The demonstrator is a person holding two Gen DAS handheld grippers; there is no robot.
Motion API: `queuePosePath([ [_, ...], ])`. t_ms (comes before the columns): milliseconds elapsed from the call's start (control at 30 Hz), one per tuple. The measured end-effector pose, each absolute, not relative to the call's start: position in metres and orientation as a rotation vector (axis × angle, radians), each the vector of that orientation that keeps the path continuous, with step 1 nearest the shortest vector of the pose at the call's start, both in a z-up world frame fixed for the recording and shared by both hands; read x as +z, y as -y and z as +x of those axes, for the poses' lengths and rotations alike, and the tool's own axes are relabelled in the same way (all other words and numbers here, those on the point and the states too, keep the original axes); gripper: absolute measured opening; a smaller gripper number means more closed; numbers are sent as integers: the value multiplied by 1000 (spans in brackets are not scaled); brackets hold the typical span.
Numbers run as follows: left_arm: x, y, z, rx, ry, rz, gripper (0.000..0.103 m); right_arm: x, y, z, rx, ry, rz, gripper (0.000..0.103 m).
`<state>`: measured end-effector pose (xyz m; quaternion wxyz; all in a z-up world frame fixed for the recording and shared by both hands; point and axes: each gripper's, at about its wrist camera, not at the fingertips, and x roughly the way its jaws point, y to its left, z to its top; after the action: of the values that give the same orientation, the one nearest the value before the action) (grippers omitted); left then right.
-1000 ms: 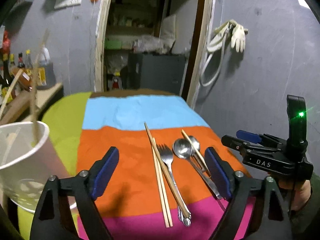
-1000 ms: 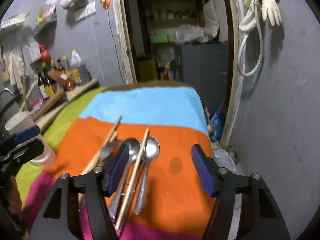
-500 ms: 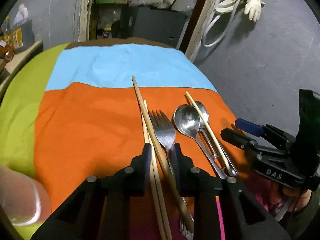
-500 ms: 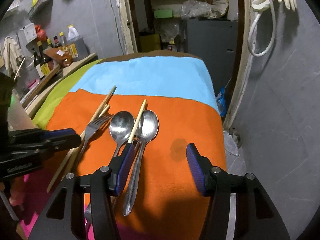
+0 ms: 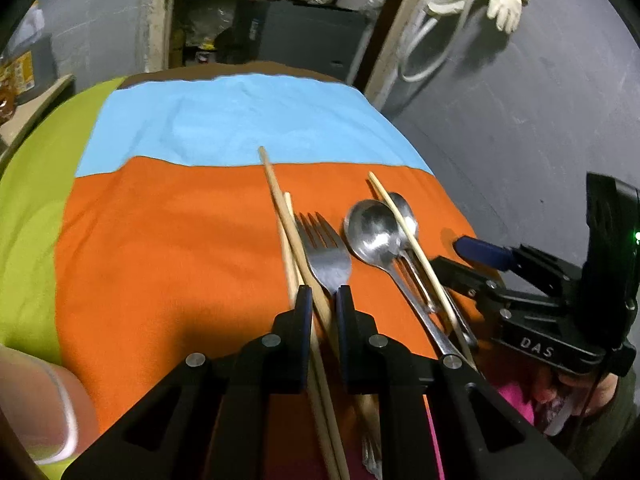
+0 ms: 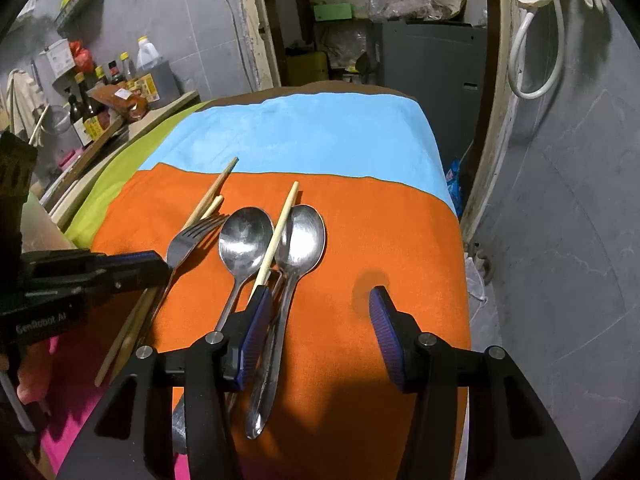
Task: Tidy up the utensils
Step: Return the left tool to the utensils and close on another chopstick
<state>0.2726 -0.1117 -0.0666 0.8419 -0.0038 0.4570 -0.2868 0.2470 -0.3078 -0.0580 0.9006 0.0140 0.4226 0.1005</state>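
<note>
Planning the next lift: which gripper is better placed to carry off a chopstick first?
Left. The left gripper is closing on the long chopstick, which already sits between its pads. The right gripper is closing too, with only orange cloth in its gap.

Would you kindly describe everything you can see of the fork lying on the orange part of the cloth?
The fork looks like plain shiny metal, with four tines pointing toward the blue stripe of the cloth. It lies flat on the orange band, tines curving slightly up. A pair of pale wooden chopsticks lies along its left side and crosses over its neck. Its handle runs back under the left hand-held gripper, whose jaws have closed around the chopsticks right there. A spoon lies to its right, apart from its head.
</note>
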Motion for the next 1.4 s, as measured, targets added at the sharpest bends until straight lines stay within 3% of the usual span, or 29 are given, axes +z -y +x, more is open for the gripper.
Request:
queuePosePath([
  [567,-67,105,285,-628,-1012,-76,10,-59,309,248,210,-881,44,49],
  [1067,-53,80,263,-474,-877,-17,10,-60,311,249,210,-883,49,49],
  [1400,-77,90,288,-398,-969,61,10,-62,311,249,207,-886,36,49],
])
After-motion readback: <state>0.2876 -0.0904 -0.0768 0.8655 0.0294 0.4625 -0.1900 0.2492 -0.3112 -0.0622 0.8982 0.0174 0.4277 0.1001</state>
